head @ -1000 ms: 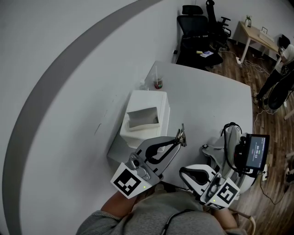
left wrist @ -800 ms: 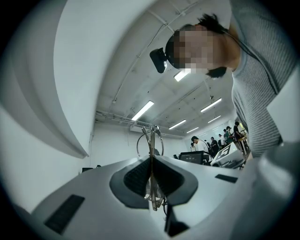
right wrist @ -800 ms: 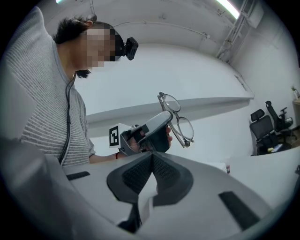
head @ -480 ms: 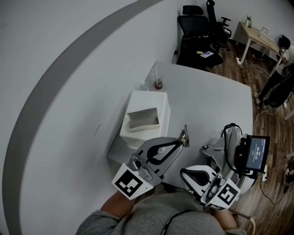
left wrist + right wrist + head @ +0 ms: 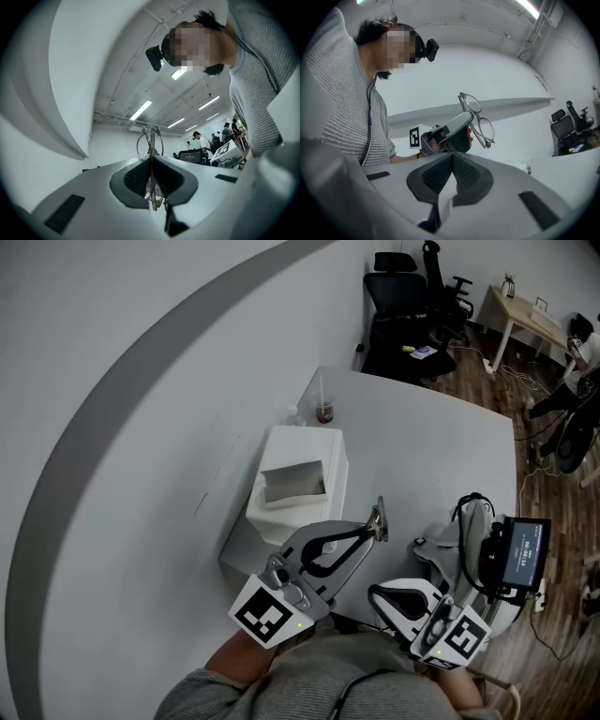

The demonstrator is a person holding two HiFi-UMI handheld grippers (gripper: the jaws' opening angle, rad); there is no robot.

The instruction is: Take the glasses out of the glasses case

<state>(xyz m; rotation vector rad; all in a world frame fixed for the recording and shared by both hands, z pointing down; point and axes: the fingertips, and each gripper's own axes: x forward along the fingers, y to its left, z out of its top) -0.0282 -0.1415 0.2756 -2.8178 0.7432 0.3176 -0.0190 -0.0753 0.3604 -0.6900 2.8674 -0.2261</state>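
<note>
Right now, in the head view, your left gripper point(image 5: 372, 526) hangs over the tabletop point(image 5: 422, 437) just off the near right corner of the white box point(image 5: 295, 479), and its jaws are pinched on the glasses point(image 5: 378, 518), which stick up from the tips, clear of the tabletop. Your right gripper point(image 5: 375, 594) sits farther from the white box, on the near right side of the left one and close to your body, marker cube turned upward. A cup with a straw point(image 5: 322, 412) stands at the far side of the white box, touching or just beside it, and a stand with a small screen point(image 5: 520, 549) lies well apart from the box, toward the tabletop's right edge. Next, in the left gripper view, the left gripper point(image 5: 151, 161) has its jaws clamped on the glasses point(image 5: 151, 136), seen edge-on, the frame trapped between the dark pads and one round rim rising above them. Last, in the right gripper view, the right gripper point(image 5: 451, 164) shows its jaws pressed together with nothing between them; beyond them you see the left gripper point(image 5: 468, 121) raised, with the glasses point(image 5: 486, 130) held at its tips, both lenses hanging free in the air.
</note>
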